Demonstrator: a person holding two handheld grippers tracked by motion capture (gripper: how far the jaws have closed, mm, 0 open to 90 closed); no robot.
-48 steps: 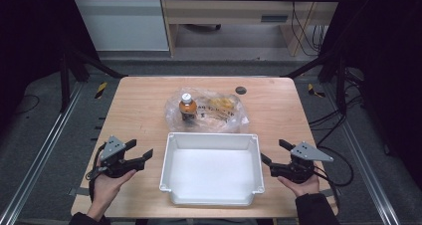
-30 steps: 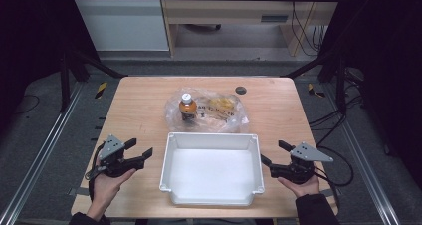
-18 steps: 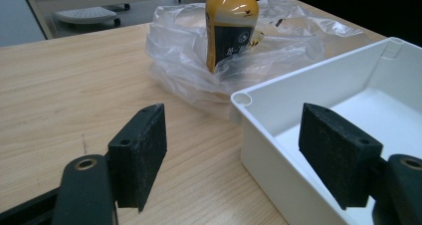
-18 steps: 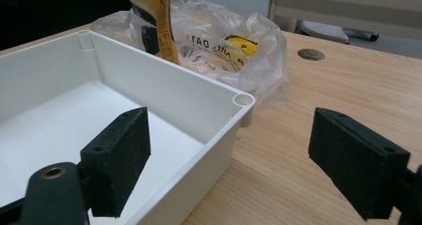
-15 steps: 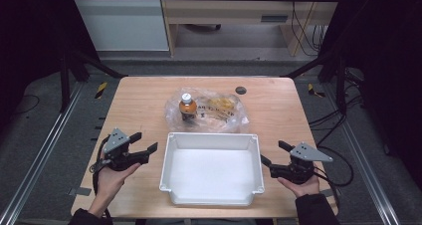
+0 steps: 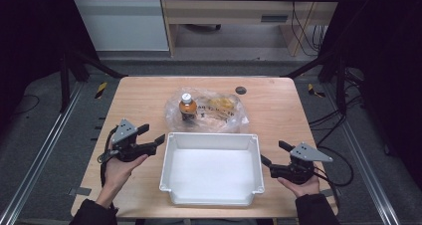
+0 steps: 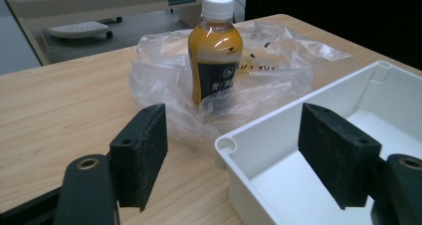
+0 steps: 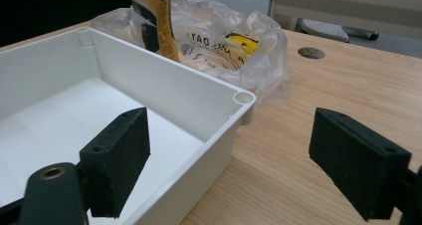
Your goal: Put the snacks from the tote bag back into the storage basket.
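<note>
Bottle (image 6: 186, 107) and plastic bag (image 6: 219, 110) are seen just behind the empty white bin (image 6: 211, 197); nothing has been placed inside. Left gripper (image 6: 149, 138) and right gripper (image 6: 272, 154) are held beside the bin, jaws wide apart, nothing grasped.

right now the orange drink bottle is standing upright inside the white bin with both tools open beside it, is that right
Not quite. The orange drink bottle stands upright, but not inside the white bin: it sits in the clear plastic bag on the table just beyond the bin's far wall, as the high view shows. The bin holds nothing. The left tool and right tool are both open, one at each side of the bin.
</note>
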